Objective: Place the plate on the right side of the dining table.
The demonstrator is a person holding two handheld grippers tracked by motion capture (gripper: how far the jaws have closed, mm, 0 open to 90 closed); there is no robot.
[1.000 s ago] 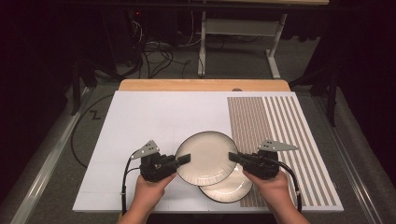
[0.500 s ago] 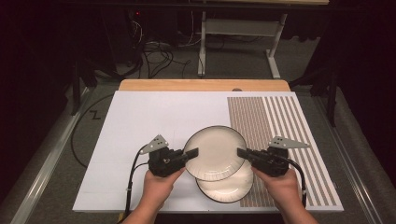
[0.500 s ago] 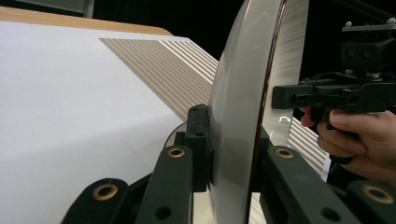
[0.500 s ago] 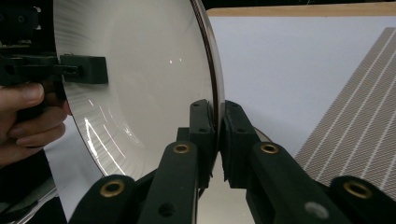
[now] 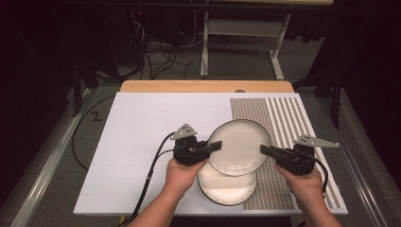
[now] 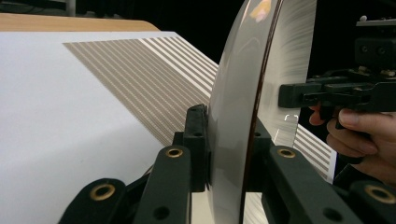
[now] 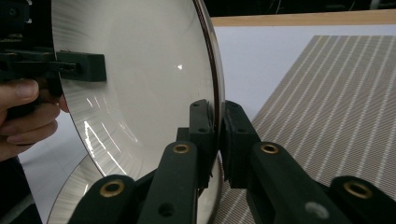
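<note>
A cream plate with a dark rim (image 5: 239,147) hangs above the table, held from both sides. My left gripper (image 5: 215,145) is shut on its left rim and my right gripper (image 5: 265,150) is shut on its right rim. In the left gripper view the plate (image 6: 233,93) stands edge-on between my black jaws (image 6: 229,135), with the right gripper (image 6: 327,93) beyond it. The right gripper view shows the plate's underside (image 7: 140,79) clamped in my jaws (image 7: 217,126). A second, similar plate (image 5: 227,189) lies flat on the table, partly under the lifted one.
The plates are over a white board (image 5: 142,127) that has a brown striped patch (image 5: 288,118) on its right side. A wooden strip (image 5: 203,86) runs along the far edge. The left gripper's black cable (image 5: 151,175) trails off the near edge.
Both hands have carried the upper plate up and to the right, farther from the near edge. More of the lower plate is uncovered. Both grips have held.
</note>
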